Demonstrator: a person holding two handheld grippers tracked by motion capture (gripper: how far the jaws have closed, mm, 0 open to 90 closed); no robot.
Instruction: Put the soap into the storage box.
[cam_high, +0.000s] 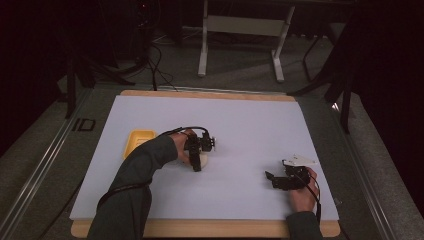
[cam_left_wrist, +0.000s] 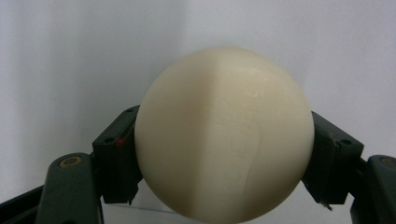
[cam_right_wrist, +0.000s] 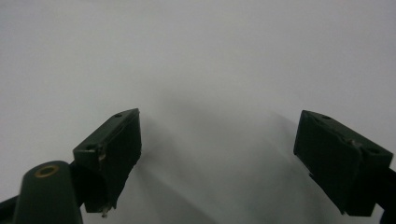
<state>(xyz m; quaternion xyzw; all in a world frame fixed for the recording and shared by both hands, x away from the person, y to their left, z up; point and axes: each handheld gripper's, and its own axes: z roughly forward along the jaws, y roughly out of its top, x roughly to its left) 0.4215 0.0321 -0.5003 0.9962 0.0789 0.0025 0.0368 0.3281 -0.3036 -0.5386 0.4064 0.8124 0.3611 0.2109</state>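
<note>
— While the left gripper (cam_high: 196, 161) has its jaws pinched on either side of that cream ball (cam_left_wrist: 224, 133), what matters most?

— Keeping the squeeze even, I'd say. From the left gripper view the ball sits dead centre of the frame, with a black pad touching it low on each flank. It looks smooth and round, so it could squirt out if the hold sits off its widest part.

— Where is it on the table?

— On the high view, left of centre, over the white sheet (cam_high: 240, 130), just right of the yellow tray (cam_high: 135, 141). Whether the ball is lifted or resting on the sheet, I can't tell.

— So the tray is where it goes?

— Likely, given how near it is. I'd carry it level and let go only once it's low inside the rim, so it doesn't roll off.

— And the right gripper (cam_high: 275, 180)?

— Spread wide, nothing between its jaws, resting at lower right, well apart from the ball. Fine to leave it there.
</note>
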